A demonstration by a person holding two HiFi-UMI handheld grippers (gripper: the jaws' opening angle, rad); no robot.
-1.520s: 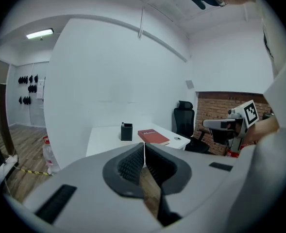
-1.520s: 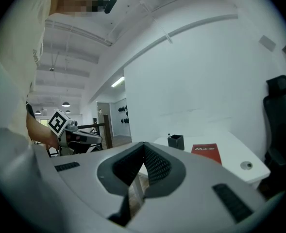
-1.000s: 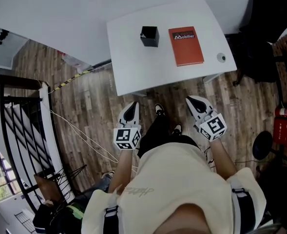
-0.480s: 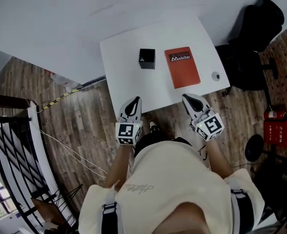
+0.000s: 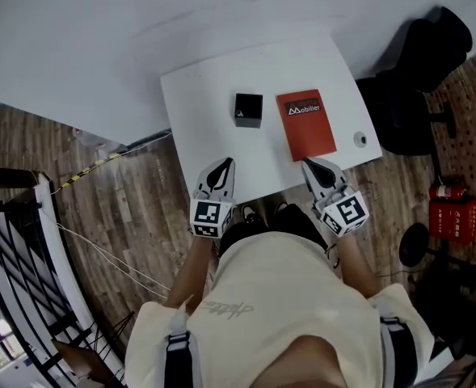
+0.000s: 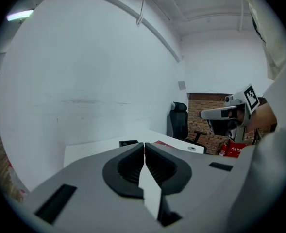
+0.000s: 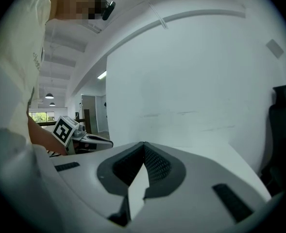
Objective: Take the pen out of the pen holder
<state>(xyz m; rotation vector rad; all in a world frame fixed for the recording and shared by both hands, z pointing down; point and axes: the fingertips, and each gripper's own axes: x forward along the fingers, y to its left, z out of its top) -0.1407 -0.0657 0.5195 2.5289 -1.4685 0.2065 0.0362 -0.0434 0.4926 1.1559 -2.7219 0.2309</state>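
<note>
Two grippers hang over the table's near edge, tips pointing toward its far edge.

- Left gripper (image 5: 224, 163): jaws pressed together, nothing between them. It sits at the near edge, left of centre.
- Right gripper (image 5: 308, 164): jaws also together and empty. It sits at the near edge, just off the near end of the book (image 5: 309, 124).

Table (image 5: 193, 107): white, plain top, with its far edge against a white wall (image 5: 100, 31).

- Holder (image 5: 248, 109): black, square, upright, about mid-table and closer to the far edge. It is well apart from both grippers.
- Pen: cannot be made out in the holder. The mouth is too small and dark in every view.
- Book: red, lying flat just right of the holder and not touching it. Its long side runs from the far edge toward the near edge.
- Small round disc (image 5: 360, 140): close to the right edge, near the near-right corner.

Room:
- The floor (image 5: 141, 208) is wood plank.
- A black chair (image 5: 419, 63) stands off the table's right edge.
- A red extinguisher (image 5: 450, 215) lies beyond the chair on the floor.
- A black railing (image 5: 11, 241) is far left.
- A yellow-black striped line (image 5: 100, 165) runs over the floor from the table's left edge.
- The left gripper view shows a brick wall (image 6: 206, 115) behind the chair.

The person's cream shirt (image 5: 278, 314) fills the lower head view.
</note>
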